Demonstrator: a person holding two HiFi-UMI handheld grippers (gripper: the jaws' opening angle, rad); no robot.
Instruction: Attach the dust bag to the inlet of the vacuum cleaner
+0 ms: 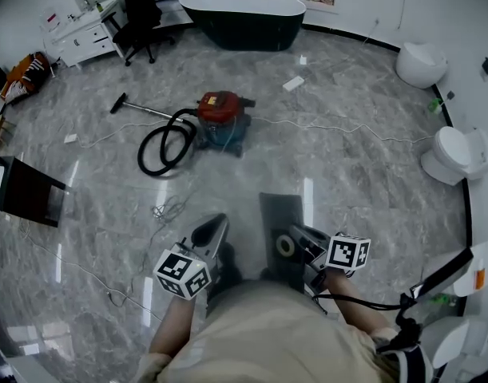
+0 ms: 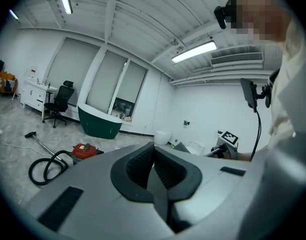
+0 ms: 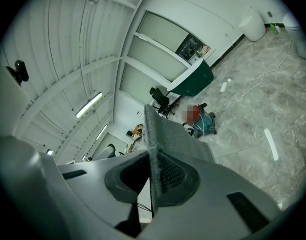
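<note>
Left tongs shut; right tongs grip one dust bag.

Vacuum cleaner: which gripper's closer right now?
Left, slightly. The left gripper sits almost straight below the vacuum cleaner in the head view; the right gripper, shut on the dust bag, is offset to its right. Both well short.

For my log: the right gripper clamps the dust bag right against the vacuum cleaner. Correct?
No. The right gripper clamps the dust bag, but the vacuum cleaner stands far off across the floor; the head view shows it.
</note>
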